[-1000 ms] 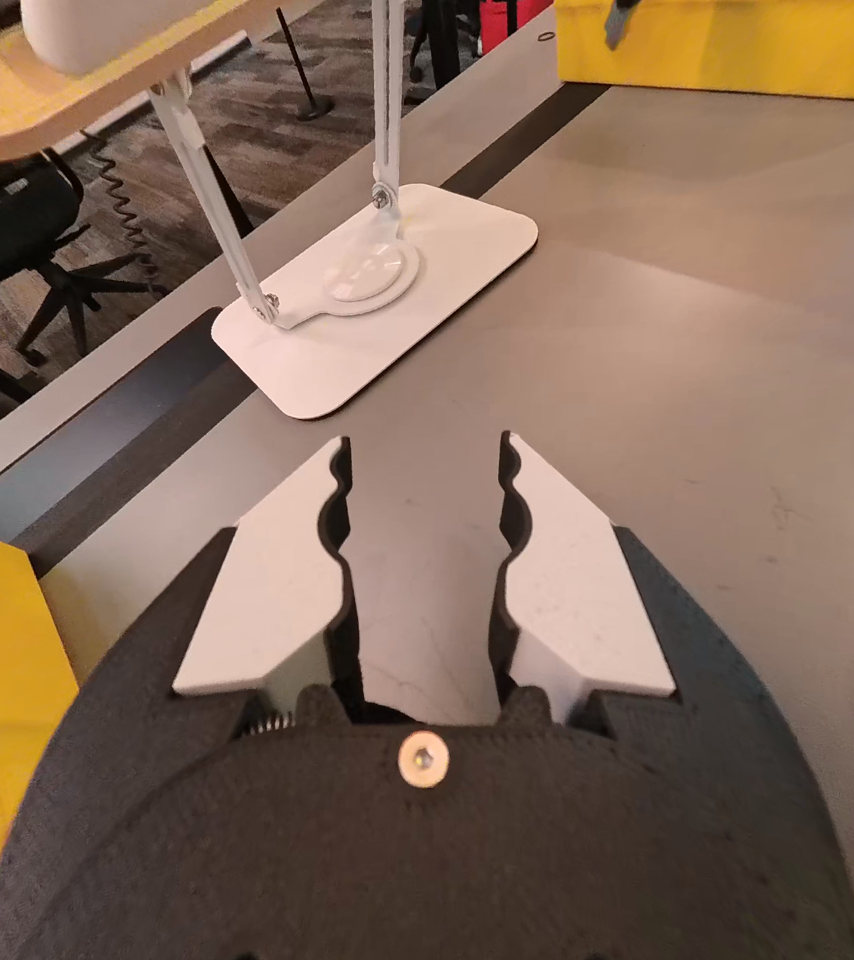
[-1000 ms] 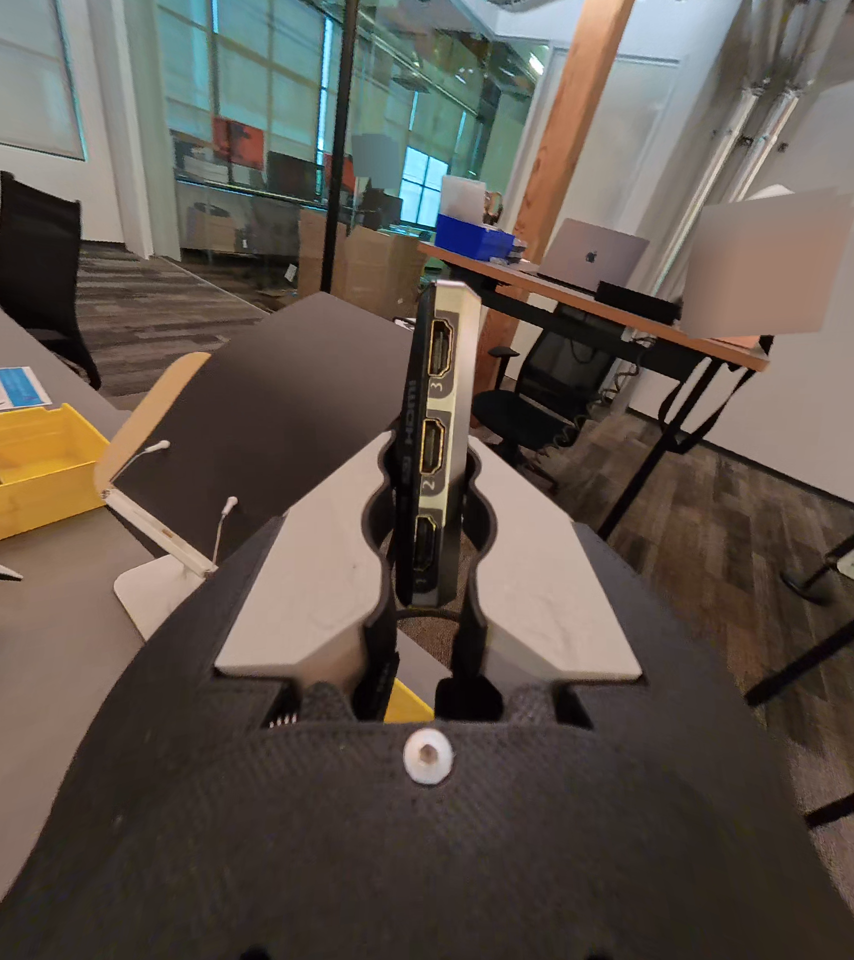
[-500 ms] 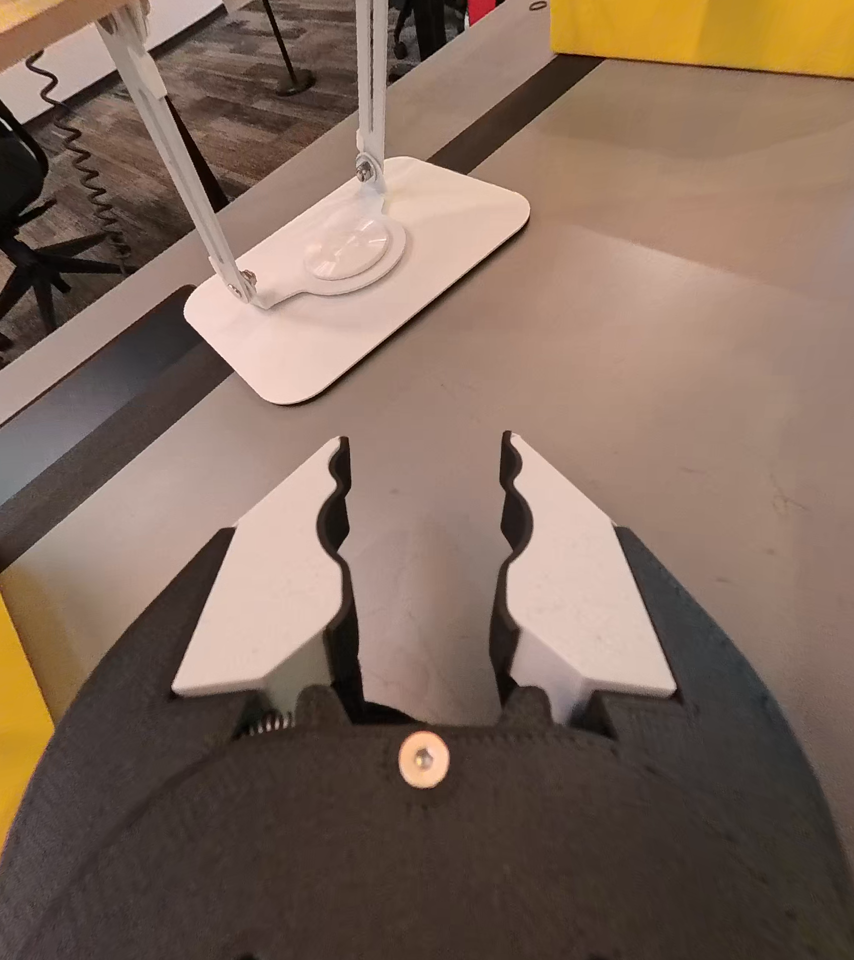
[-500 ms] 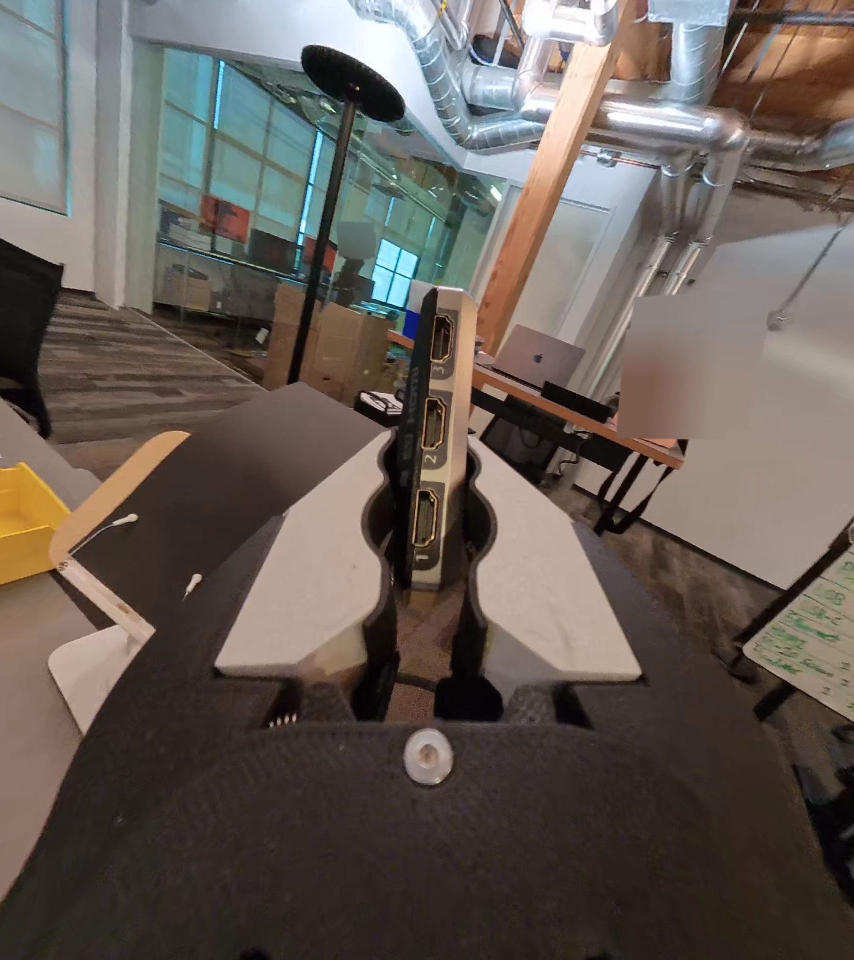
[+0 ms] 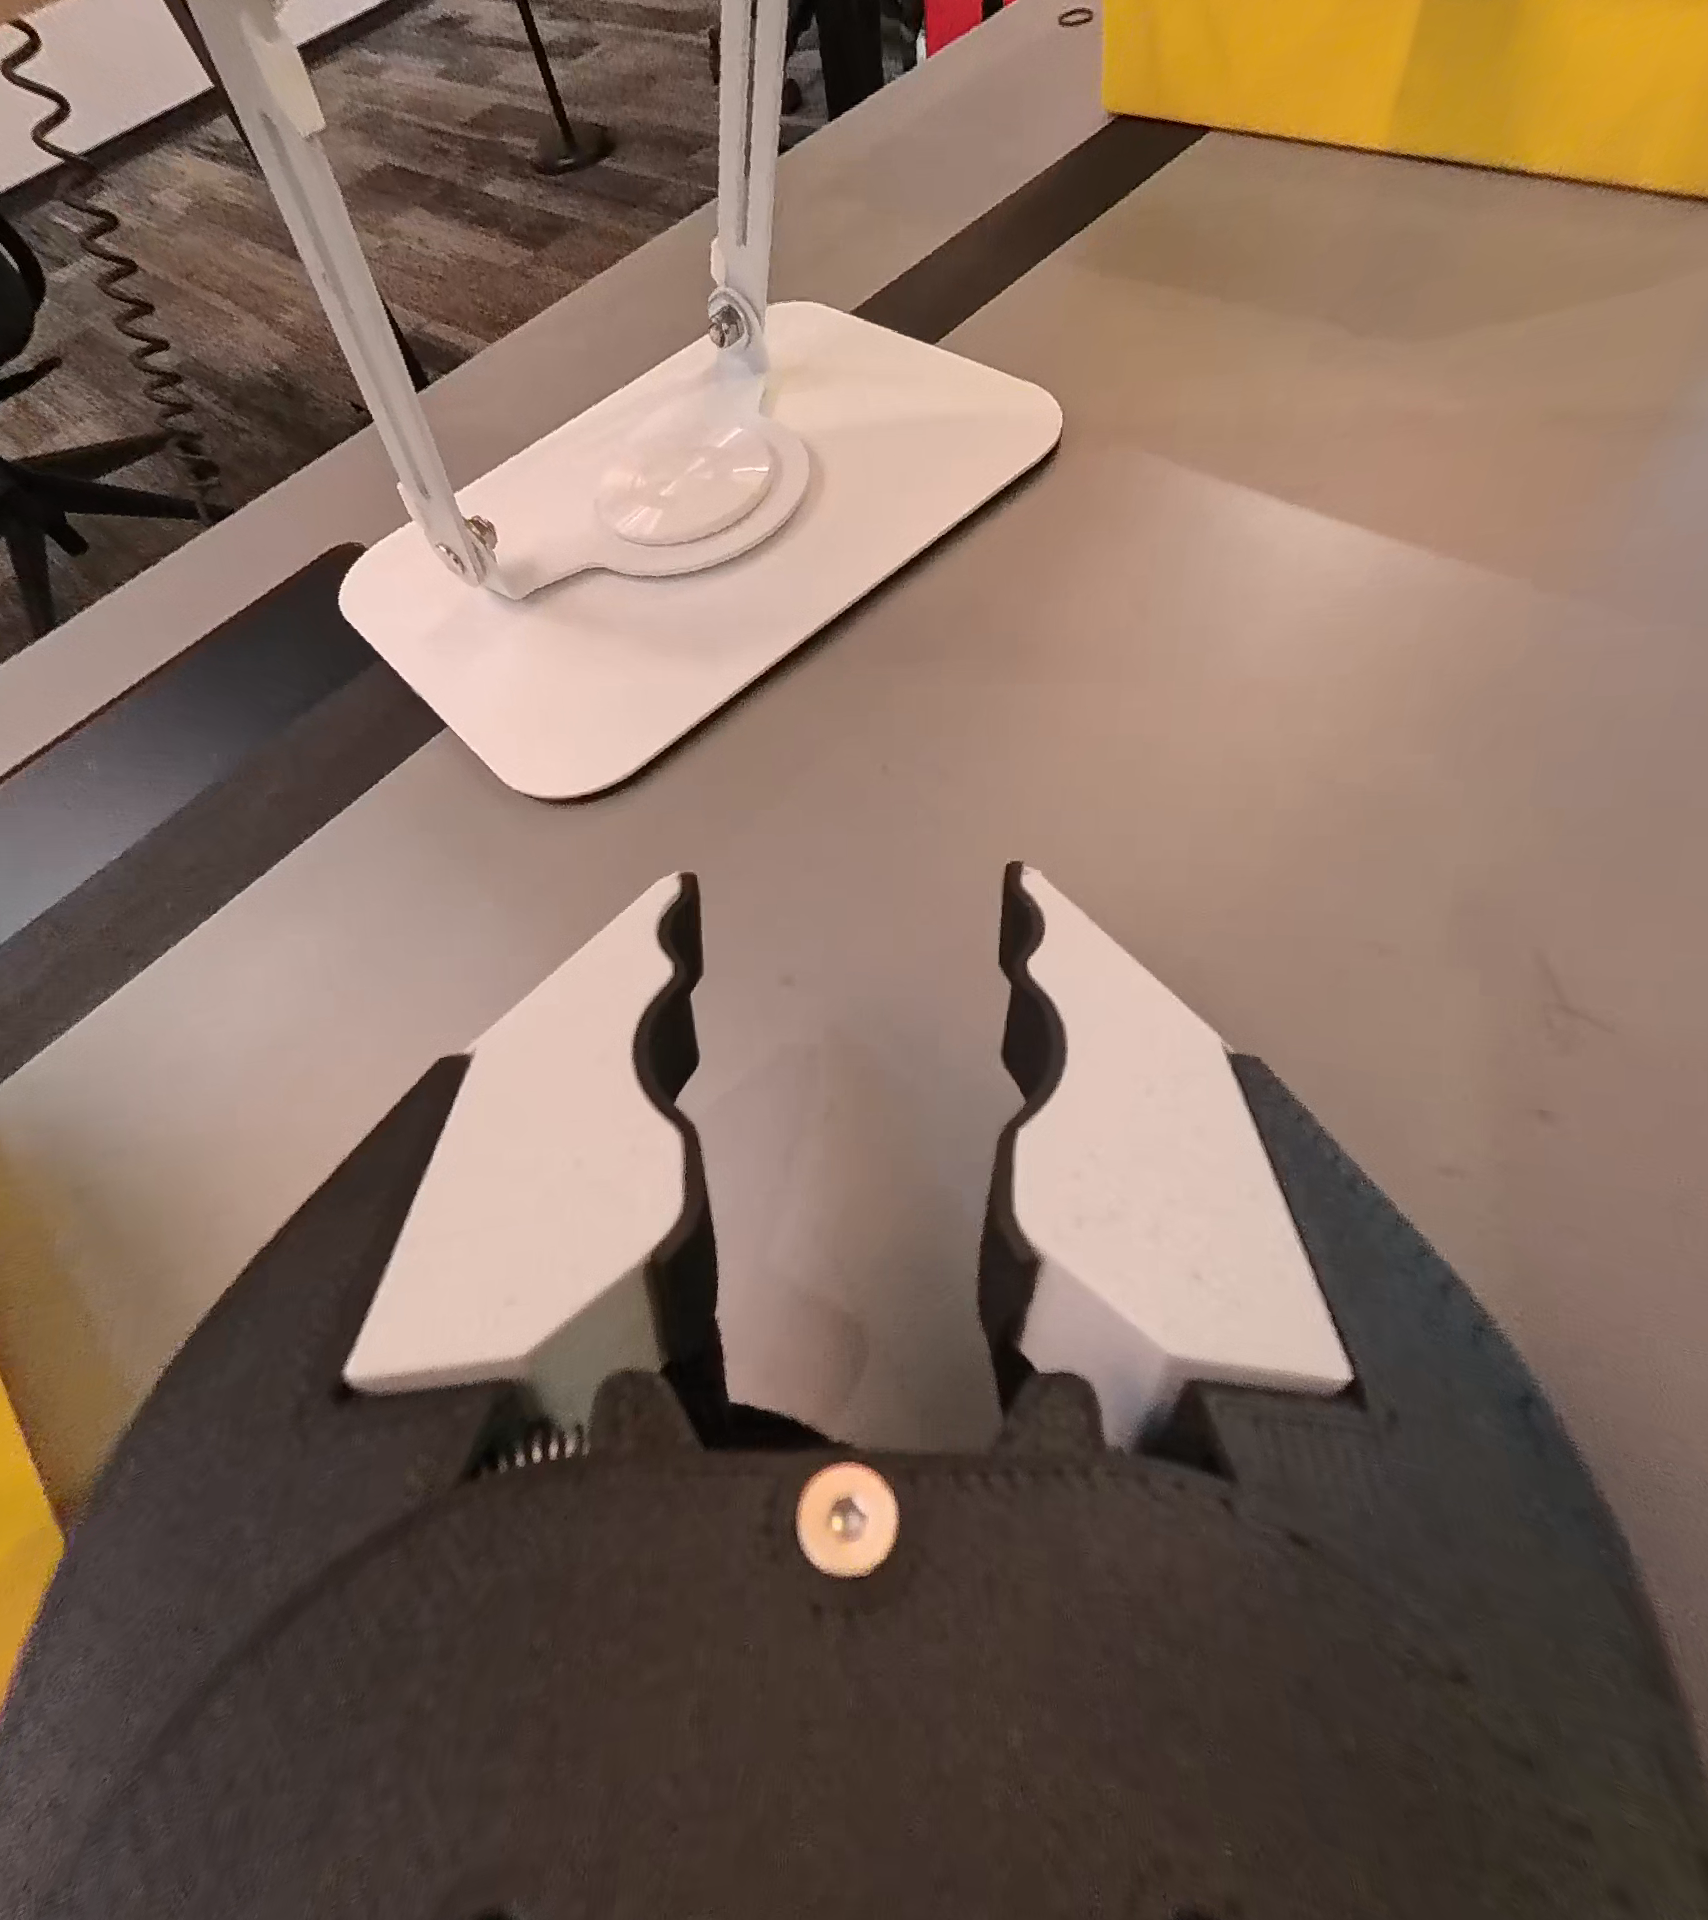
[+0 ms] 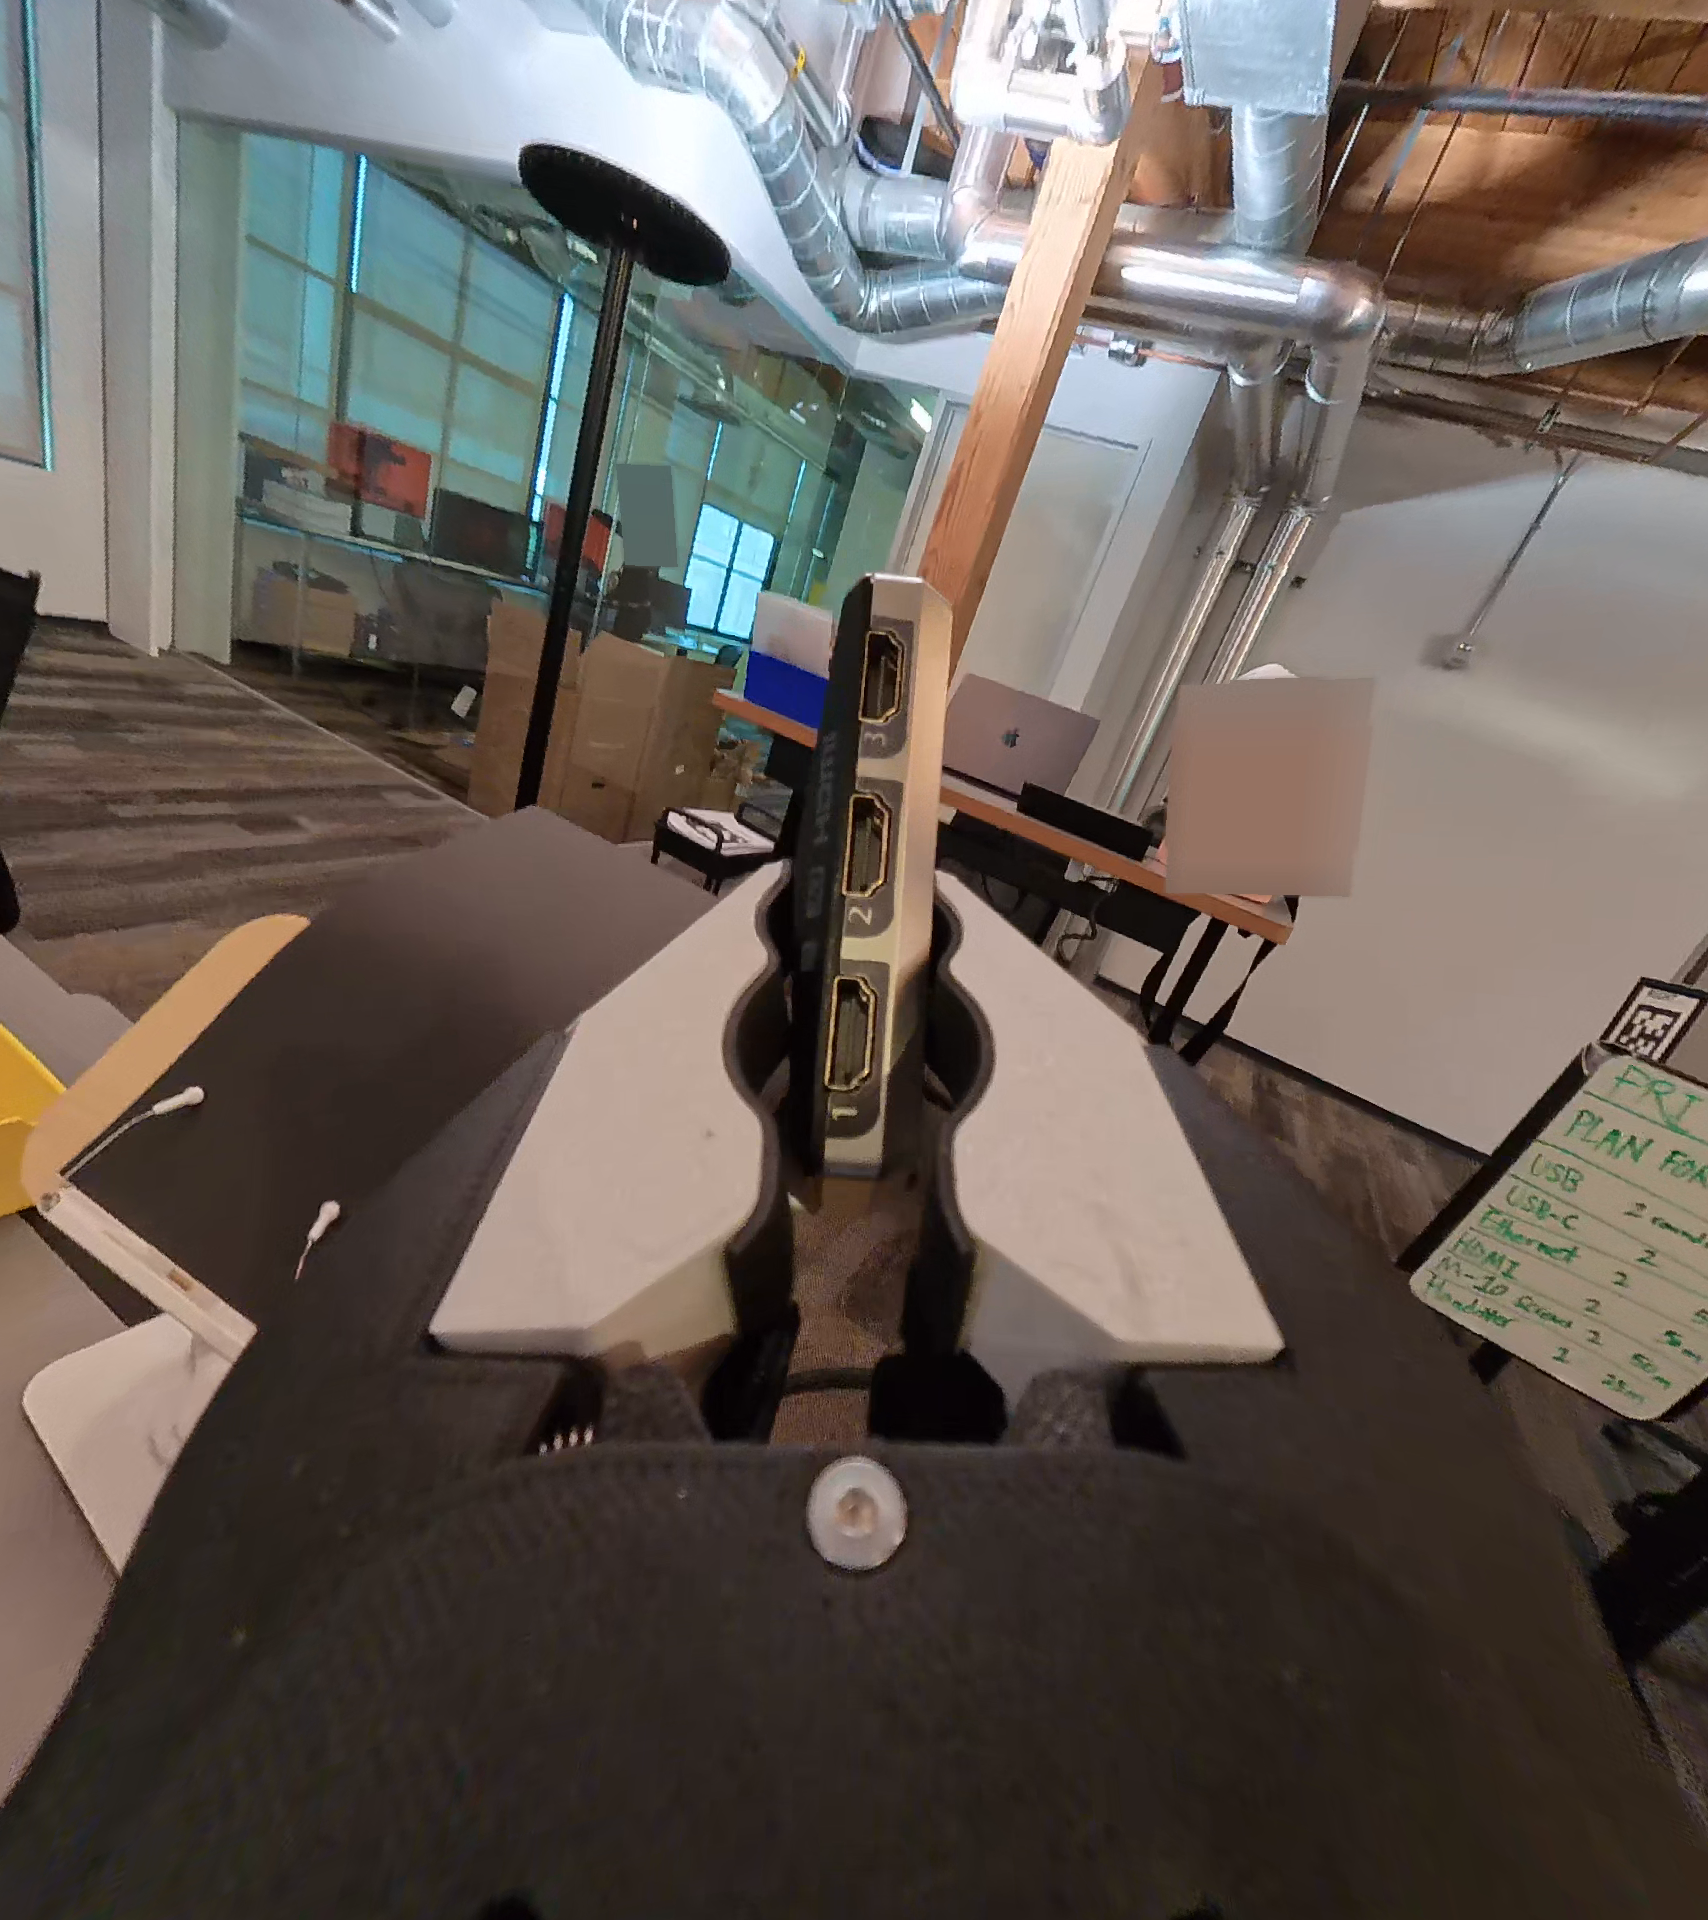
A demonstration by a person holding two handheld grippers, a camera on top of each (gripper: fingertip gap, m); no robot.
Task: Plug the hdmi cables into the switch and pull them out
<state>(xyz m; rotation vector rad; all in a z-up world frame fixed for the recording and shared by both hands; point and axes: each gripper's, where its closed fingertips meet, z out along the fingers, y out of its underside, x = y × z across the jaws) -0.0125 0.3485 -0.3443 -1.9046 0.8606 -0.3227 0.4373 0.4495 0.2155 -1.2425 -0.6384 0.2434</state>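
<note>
the grey table (image 5: 1349, 727) carries a white lamp base (image 5: 694, 582) and yellow bins (image 5: 1452, 94). the left gripper (image 5: 850, 894) hovers over bare tabletop, jaws spread apart and empty. the right gripper (image 6: 855, 914) is raised, jaws clenched on the hdmi switch (image 6: 876, 862), held upright on edge, its three ports vacant.

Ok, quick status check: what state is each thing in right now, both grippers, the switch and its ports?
Left gripper: open, empty, above the grey table.
Right gripper: shut on the switch.
Switch: upright between the fingers, lifted off the table.
Three ports: all empty, no cable plugged.
HDMI cables: not in view.
</note>
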